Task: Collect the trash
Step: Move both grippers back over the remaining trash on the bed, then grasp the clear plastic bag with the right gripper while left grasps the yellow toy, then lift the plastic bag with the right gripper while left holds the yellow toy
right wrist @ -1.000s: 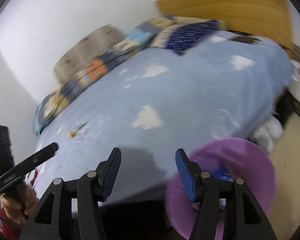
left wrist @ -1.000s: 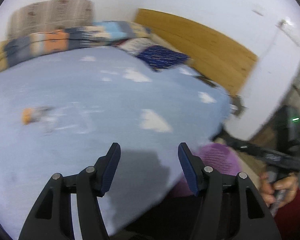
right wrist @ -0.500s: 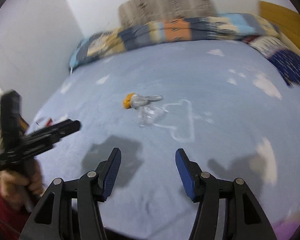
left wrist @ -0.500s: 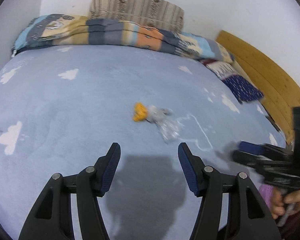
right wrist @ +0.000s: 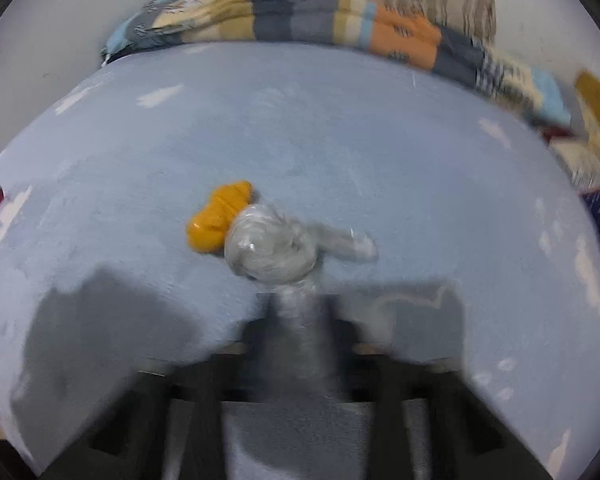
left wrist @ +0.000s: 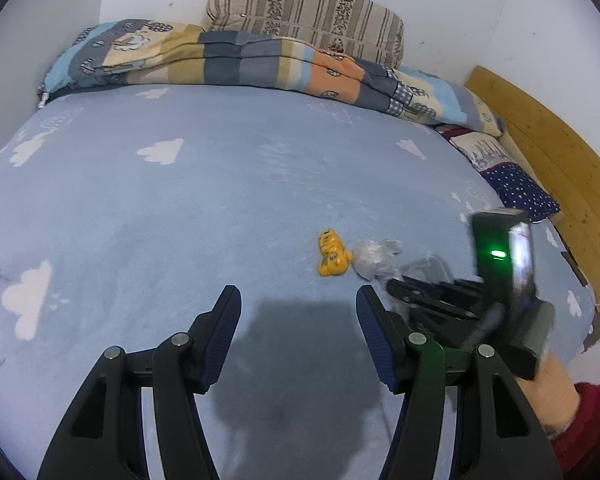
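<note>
The right gripper (right wrist: 296, 332), blurred at the bottom centre of its own view, has just been closing and its jaws now stand drawn together on the lower tail of a crumpled clear plastic wrapper (right wrist: 272, 248); the blur hides whether the pads truly pinch the film. In the left wrist view the same gripper (left wrist: 396, 286) reaches in from the right edge, the person's hand (left wrist: 548, 384) and red sleeve (left wrist: 592, 420) behind it. The left gripper (left wrist: 298, 300) hovers half open over bare sheet at the bottom centre, holding nothing.

The wrapper lies in the middle of the light blue cloud-print bedsheet (left wrist: 180, 208), touching a small yellow figure-shaped toy (left wrist: 332, 254) on its left. It looks almost weightless, soft and slippery, likely to collapse and slide out of a shallow pinch, so a hold on the thick knotted bunch would be safer than on the thin twisted tail. The toy looks stiff and may be nudged. A folded patchwork quilt (left wrist: 240, 58) and striped pillow (left wrist: 304, 12) fill the upper frame, well apart.
</note>
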{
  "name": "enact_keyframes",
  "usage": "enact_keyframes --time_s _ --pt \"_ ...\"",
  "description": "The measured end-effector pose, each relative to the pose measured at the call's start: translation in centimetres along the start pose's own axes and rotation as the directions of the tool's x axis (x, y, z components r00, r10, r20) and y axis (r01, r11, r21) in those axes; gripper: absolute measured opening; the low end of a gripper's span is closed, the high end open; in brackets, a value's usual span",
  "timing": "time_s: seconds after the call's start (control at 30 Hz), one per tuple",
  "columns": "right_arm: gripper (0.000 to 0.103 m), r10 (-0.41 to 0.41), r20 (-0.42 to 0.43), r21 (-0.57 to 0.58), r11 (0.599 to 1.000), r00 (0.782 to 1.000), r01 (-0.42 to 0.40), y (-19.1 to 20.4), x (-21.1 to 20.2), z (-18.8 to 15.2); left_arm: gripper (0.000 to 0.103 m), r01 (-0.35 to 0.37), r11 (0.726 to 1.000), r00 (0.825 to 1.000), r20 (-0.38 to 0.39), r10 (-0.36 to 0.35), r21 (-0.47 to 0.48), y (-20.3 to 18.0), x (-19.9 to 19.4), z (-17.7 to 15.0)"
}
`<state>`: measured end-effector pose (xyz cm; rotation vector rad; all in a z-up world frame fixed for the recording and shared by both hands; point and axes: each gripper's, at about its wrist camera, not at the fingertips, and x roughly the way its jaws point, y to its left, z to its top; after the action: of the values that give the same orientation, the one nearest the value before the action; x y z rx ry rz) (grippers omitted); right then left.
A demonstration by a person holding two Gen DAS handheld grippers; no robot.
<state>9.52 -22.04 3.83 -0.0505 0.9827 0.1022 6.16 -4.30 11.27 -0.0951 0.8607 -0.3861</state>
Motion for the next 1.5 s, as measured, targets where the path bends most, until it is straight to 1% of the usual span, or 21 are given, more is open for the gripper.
enact_keyframes --time_s 0.07,0.13,0.2,0.27,0.37,0.47,0.53,0.57,0.6,0.63,0.67,0.73,0.8,0.93,1.07,1.13,1.2,1.33,1.5 --pt "0.007 0.01 0.012 0.034 0.999 1.0 -0.01 -1.1 -0.9 -0.1 0.059 0.014 1.0 1.0 -0.011 -0.014 0.015 -0.8 1.5 0.5" --pt "0.007 -0.015 0.017 0.047 0.999 1.0 0.014 -2.0 -2.2 -0.2 0.06 0.026 0.999 0.999 -0.028 -0.025 0.026 -1.8 3.2 0.9" --pt "0.007 0.002 0.028 0.095 0.995 1.0 -0.005 -3.2 -4.2 -0.5 0.06 0.05 0.998 0.997 -0.056 -0.049 0.028 -2.8 4.9 1.1" --pt "0.007 0.018 0.038 0.15 0.988 0.999 -0.023 -4.5 -6.2 -1.1 0.06 0.058 0.997 0.995 -0.084 -0.054 0.043 -3.8 6.8 1.2" --pt "0.007 0.05 0.061 0.224 0.972 0.997 -0.063 -6.0 -9.2 -2.7 0.06 0.03 0.996 0.993 -0.119 -0.021 0.079 -4.9 9.5 1.4" --pt "0.007 0.079 0.109 0.291 0.951 0.991 -0.108 -7.0 -12.1 -4.5 0.06 0.002 0.998 0.99 -0.14 0.006 0.059 -4.9 11.9 1.9" --pt "0.007 0.088 0.129 0.314 0.941 0.988 -0.125 -6.8 -13.0 -5.3 0.06 0.0 0.999 0.988 -0.151 0.007 0.047 -4.8 13.3 2.2" --pt "0.007 0.093 0.136 0.326 0.936 0.986 -0.133 -6.9 -13.4 -5.6 0.057 -0.005 0.999 0.988 -0.153 0.013 0.053 -4.9 13.7 2.3" --pt "0.007 0.101 0.139 0.337 0.931 0.985 -0.142 -7.0 -13.5 -5.8 0.048 -0.013 0.998 0.988 -0.156 0.023 0.061 -4.9 14.2 2.3" --pt "0.007 0.107 0.138 0.342 0.928 0.985 -0.148 -6.9 -13.4 -5.7 0.043 -0.016 0.998 0.986 -0.162 0.026 0.062 -4.9 14.6 2.3" --pt "0.007 0.11 0.136 0.344 0.927 0.985 -0.151 -6.9 -13.3 -5.8 0.034 -0.019 0.998 0.986 -0.166 0.028 0.056 -4.7 14.7 2.2" --pt "0.007 0.107 0.131 0.347 0.926 0.986 -0.146 -7.0 -13.0 -5.6 0.034 -0.025 0.998 0.987 -0.156 0.034 0.056 -4.5 14.7 2.1" --pt "0.007 0.109 0.131 0.354 0.923 0.985 -0.149 -7.1 -12.8 -5.5 0.034 -0.04 0.997 0.988 -0.145 0.05 0.071 -4.4 14.2 1.8" --pt "0.007 0.087 0.135 0.359 0.924 0.987 -0.131 -7.2 -12.9 -5.5 0.034 -0.027 0.998 0.994 -0.105 0.033 0.064 -4.6 11.5 1.7" --pt "0.007 0.064 0.16 0.357 0.927 0.985 -0.118 -6.6 -14.1 -6.2 0.034 -0.02 0.995 0.999 -0.037 0.023 0.096 -5.6 6.9 1.4" --pt "0.007 0.061 0.171 0.362 0.924 0.983 -0.121 -6.2 -14.7 -7.2 0.034 -0.016 0.993 1.0 -0.003 0.017 0.115 -6.3 4.4 0.9" --pt "0.007 0.053 0.177 0.361 0.925 0.983 -0.115 -5.7 -15.3 -8.3 0.034 -0.013 0.991 1.0 0.013 0.011 0.132 -6.8 2.6 0.5" --pt "0.007 0.053 0.193 0.358 0.926 0.98 -0.12 -5.0 -16.5 -10.6 0.034 -0.024 0.982 0.999 0.045 0.016 0.186 -7.6 -1.6 -1.2" --pt "0.007 0.036 0.23 0.351 0.929 0.973 -0.118 -4.2 -18.2 -12.6 0.034 -0.038 0.977 0.997 0.068 0.024 0.21 -7.6 -6.5 -4.4"
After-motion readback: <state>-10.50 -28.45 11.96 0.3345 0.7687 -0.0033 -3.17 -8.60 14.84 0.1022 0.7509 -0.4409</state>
